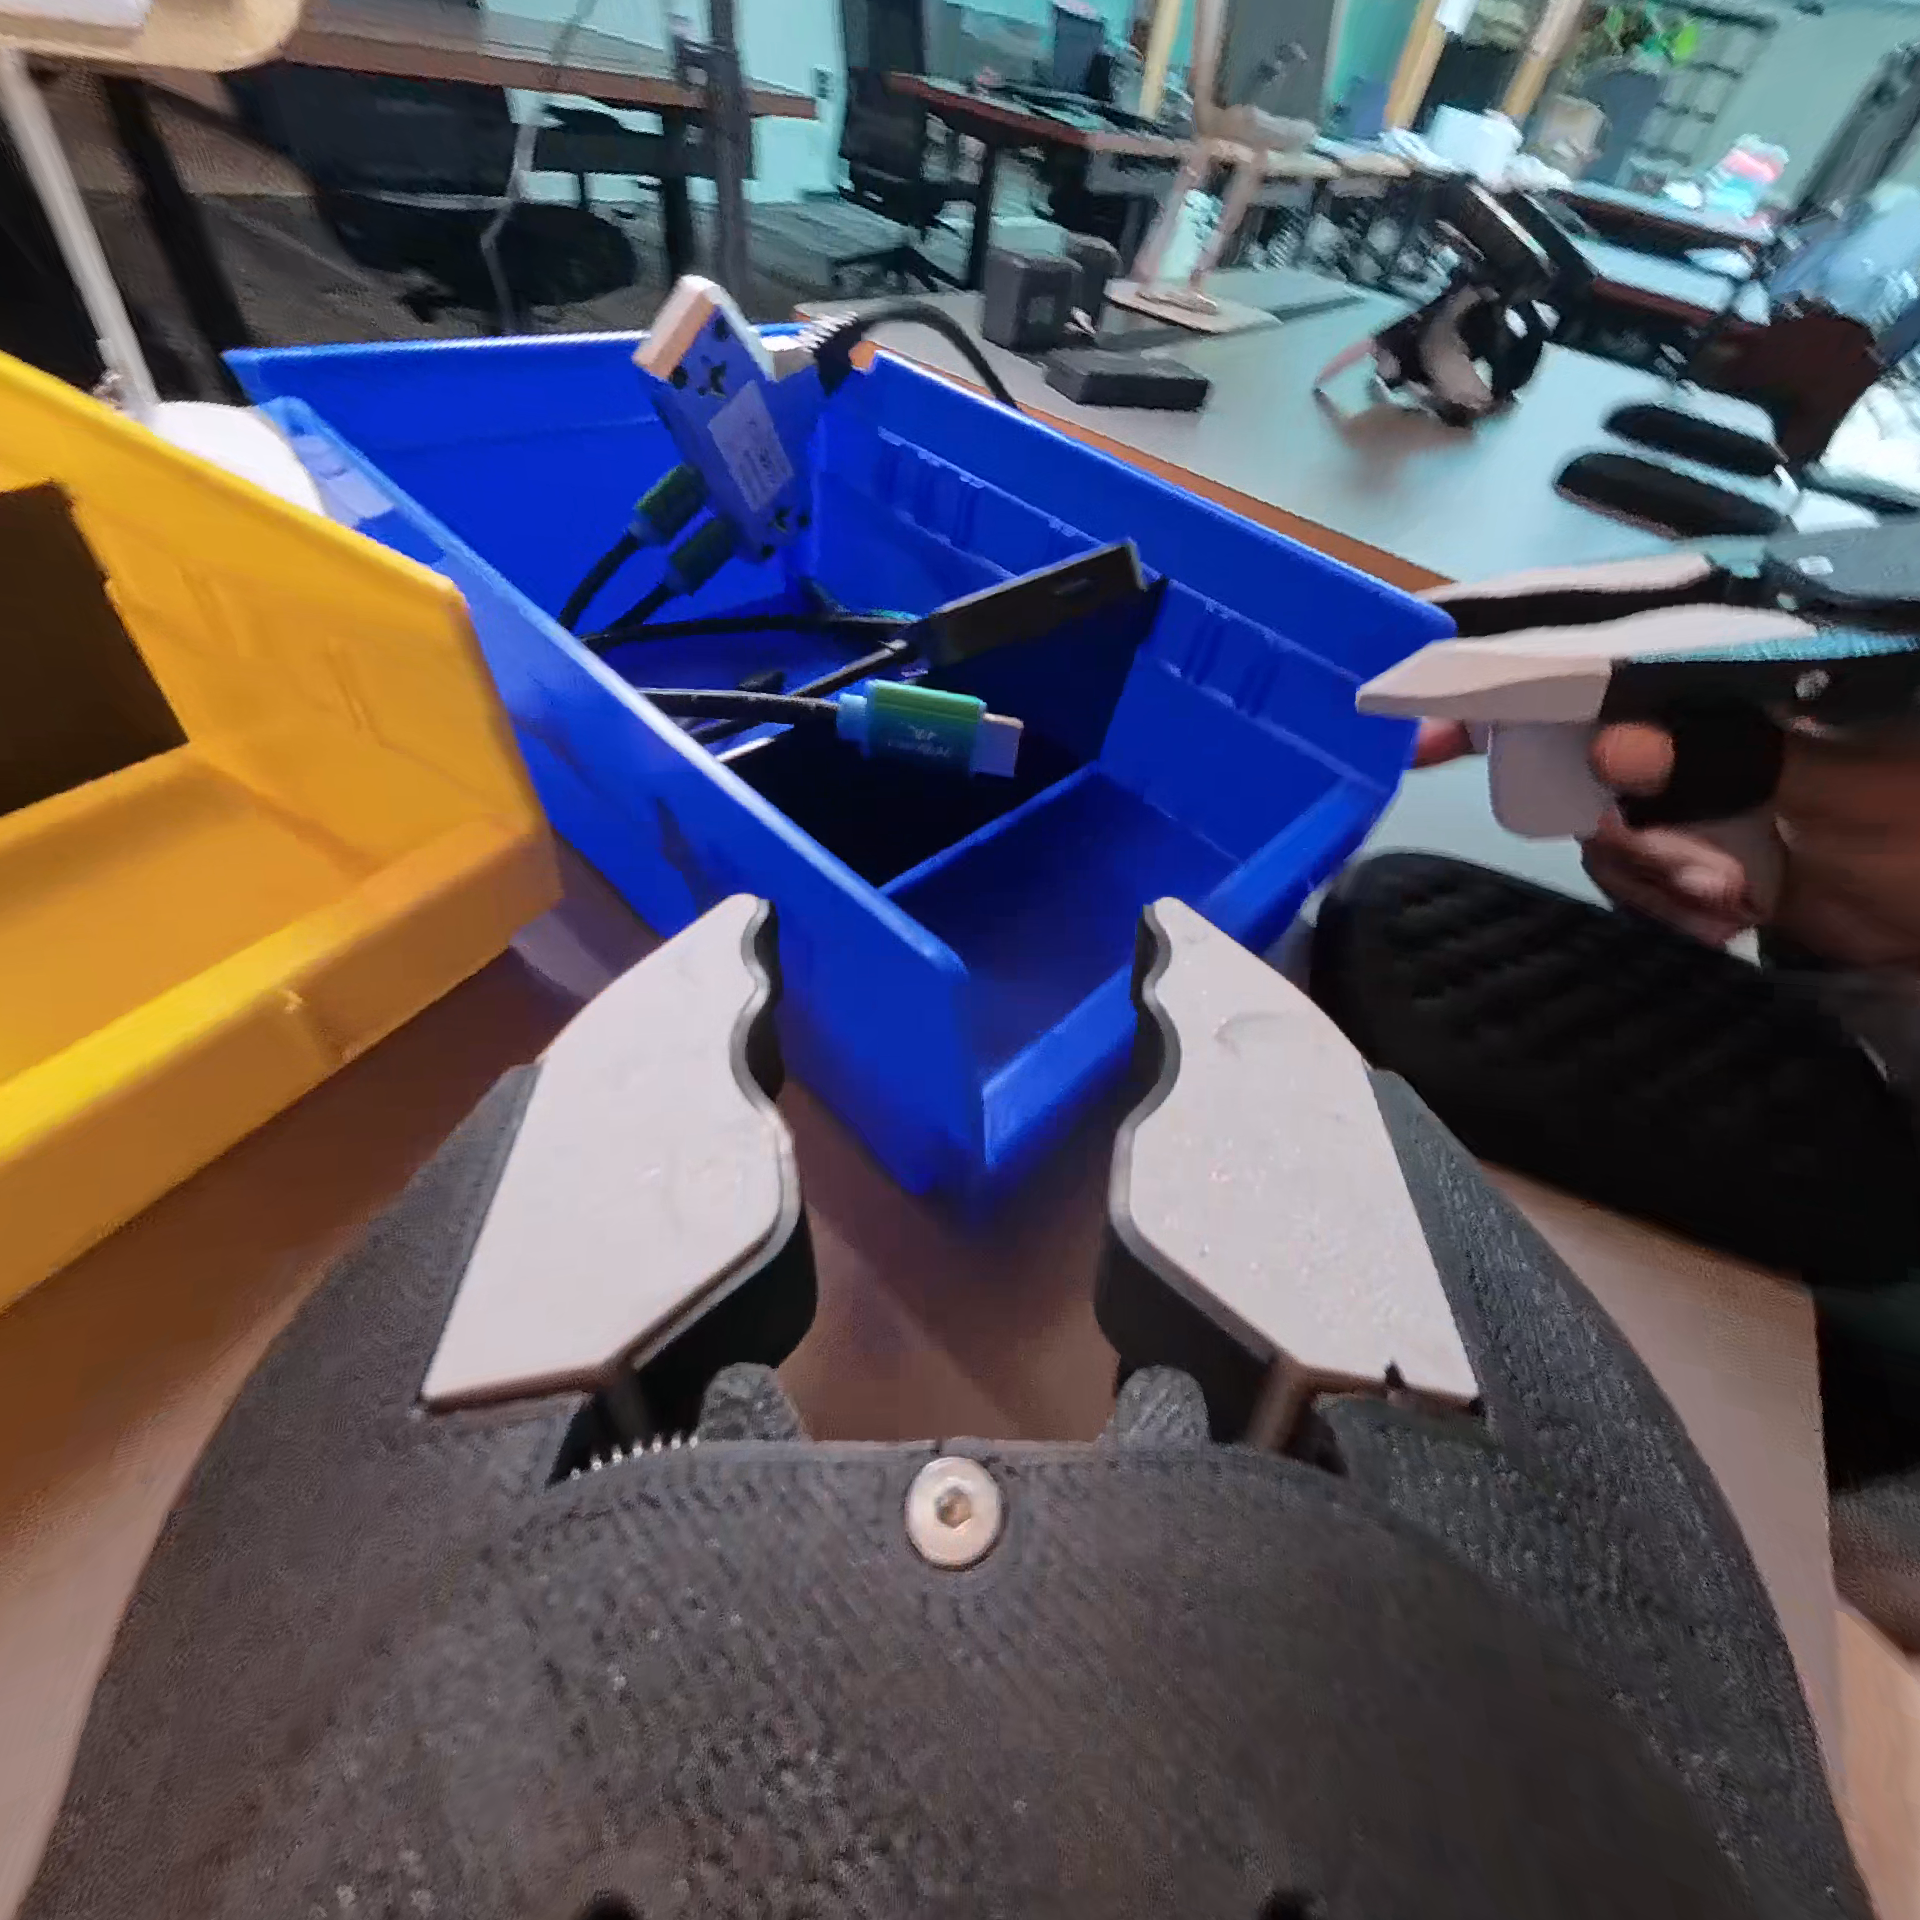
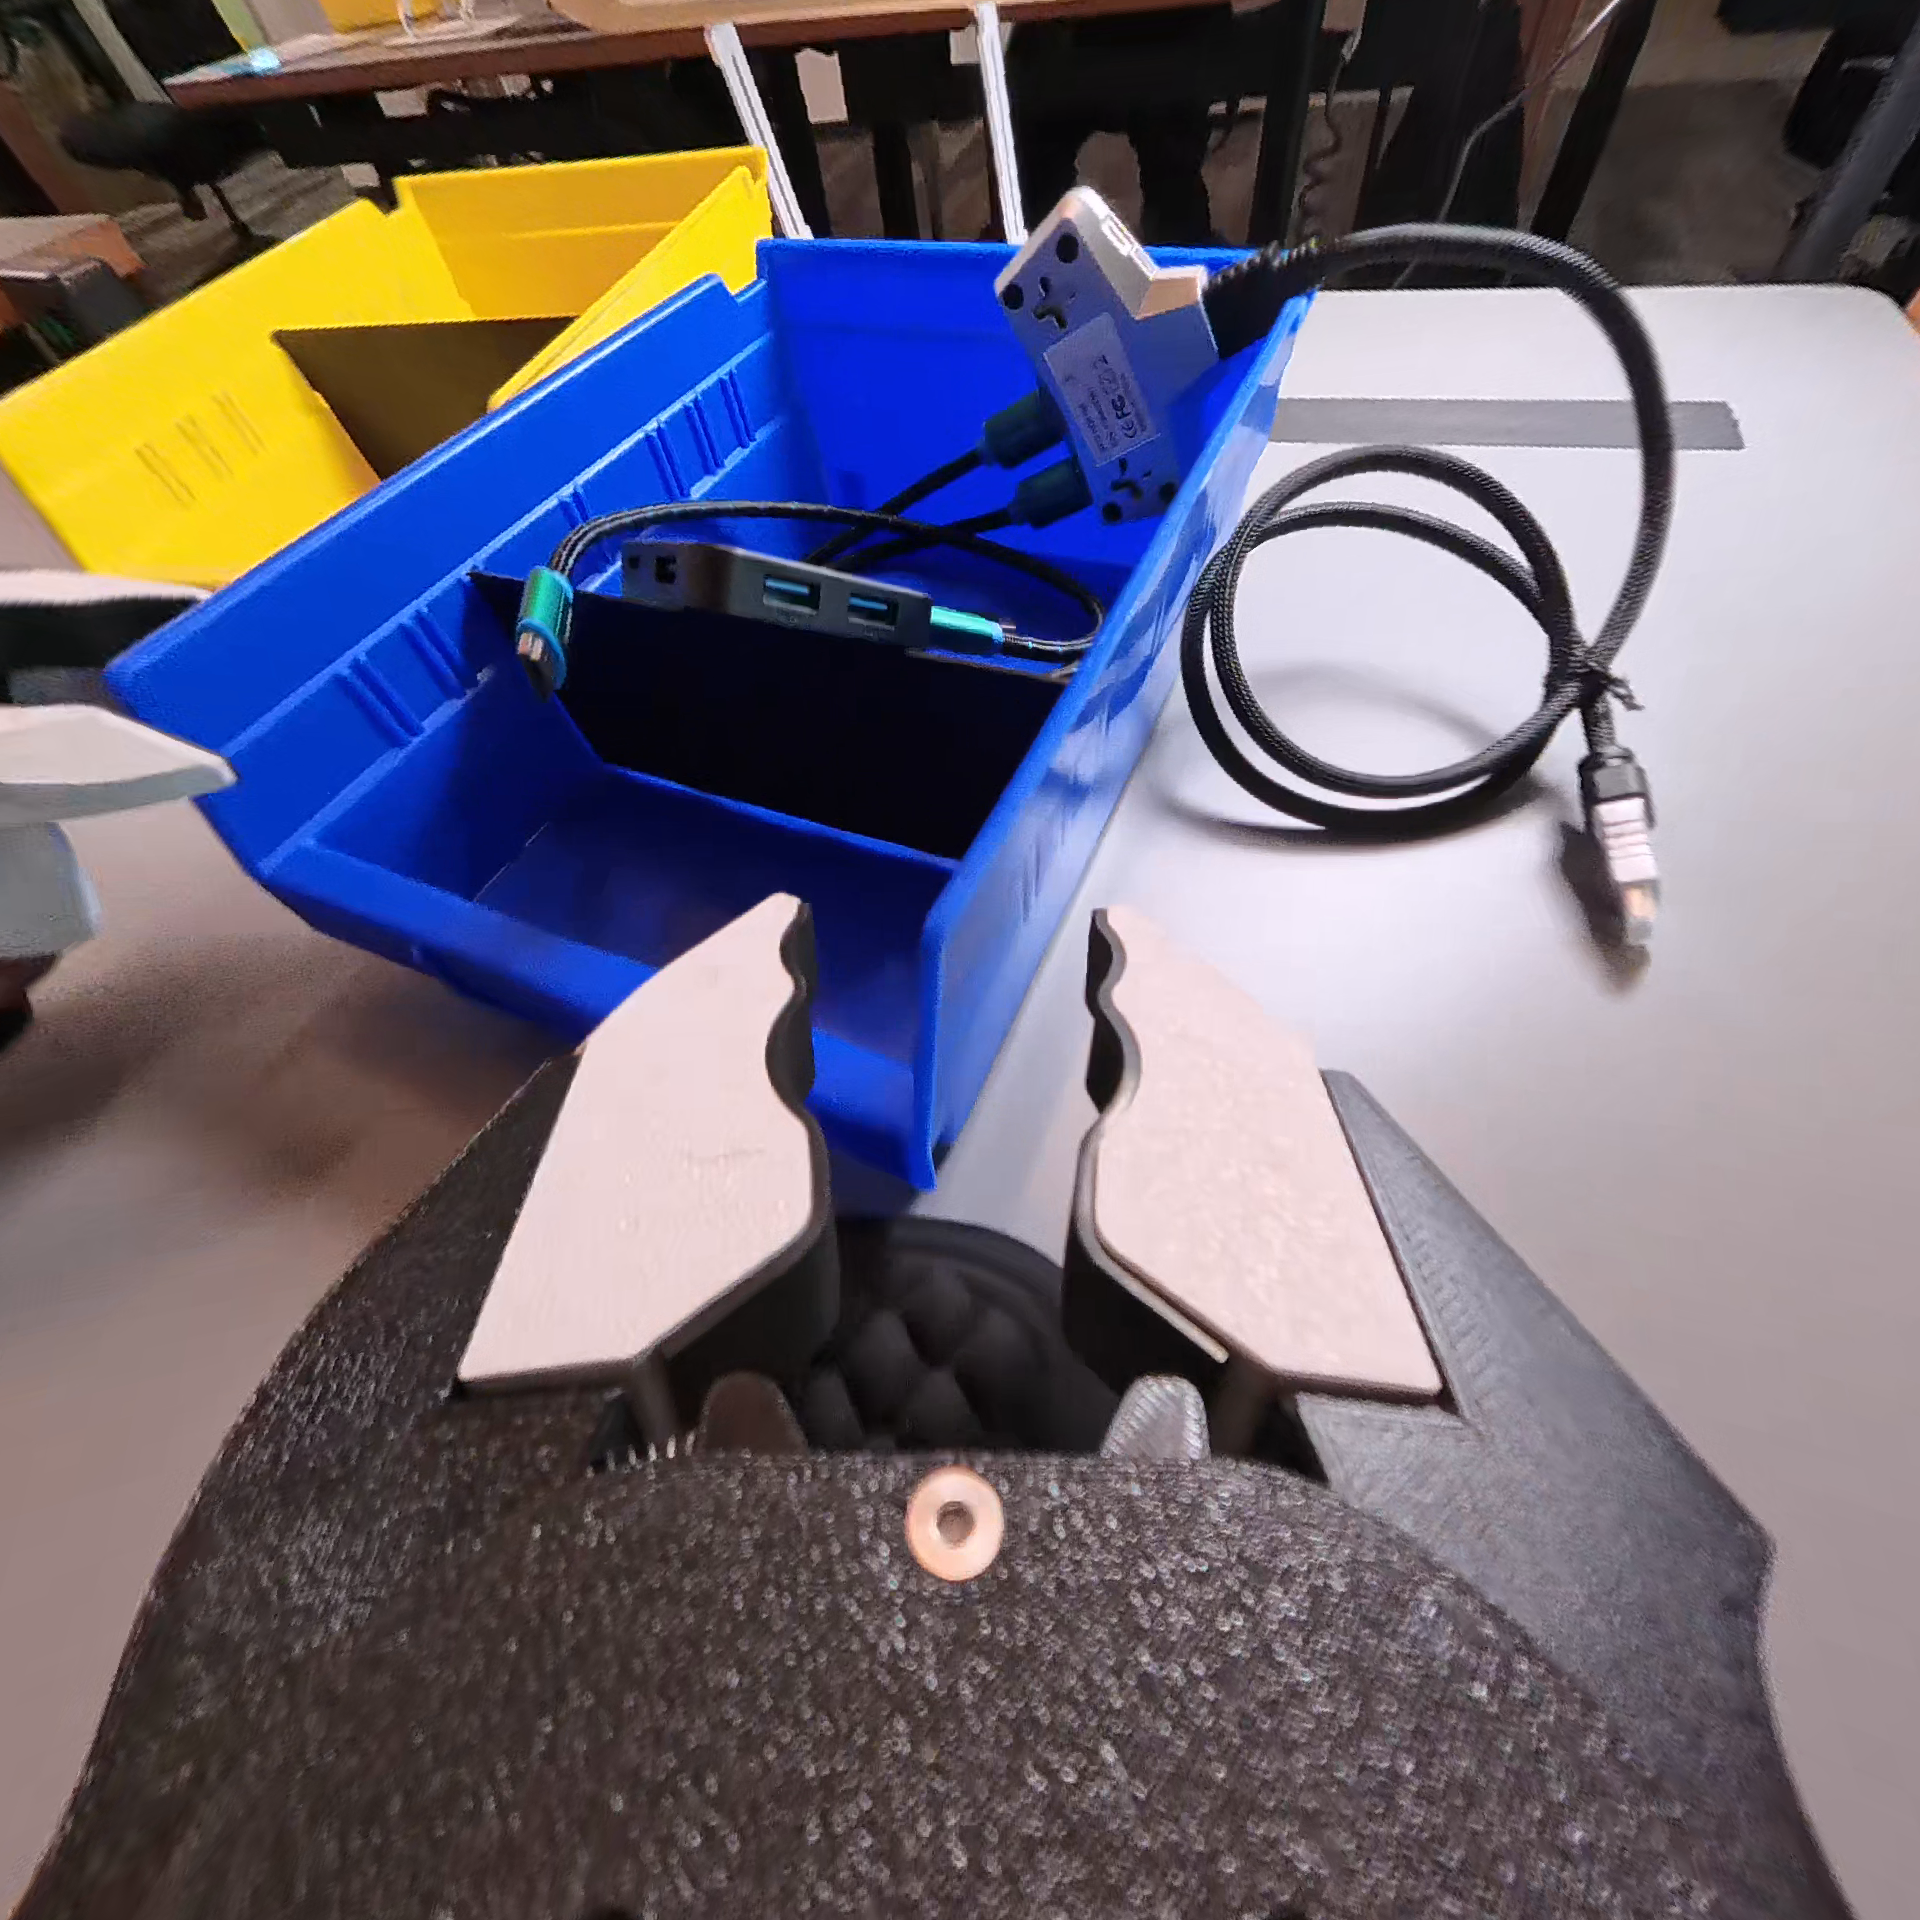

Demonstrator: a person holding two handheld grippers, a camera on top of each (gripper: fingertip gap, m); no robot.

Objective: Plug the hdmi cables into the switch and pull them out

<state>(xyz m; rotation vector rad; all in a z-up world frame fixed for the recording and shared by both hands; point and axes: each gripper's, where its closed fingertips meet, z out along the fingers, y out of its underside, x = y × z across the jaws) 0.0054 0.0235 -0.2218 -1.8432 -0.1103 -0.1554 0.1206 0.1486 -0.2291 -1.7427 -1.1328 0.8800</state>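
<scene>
Meanwhile the left gripper (image 1: 956,1023) and right gripper (image 2: 948,1023) both hung with fingers apart and empty, just before the near end of the blue bin (image 2: 665,436) on the bench (image 2: 1455,1039). Inside, the switch (image 2: 1107,353) leaned against the bin's far corner, two green-ended cables (image 2: 1023,457) plugged into it. A black braided cable (image 2: 1455,623) lay coiled on the bench beside the bin.

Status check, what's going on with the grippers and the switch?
Both hand-held grippers open, empty: left, right. Switch propped in blue bin, two green plugs inserted. Bin walls crowd access.
</scene>
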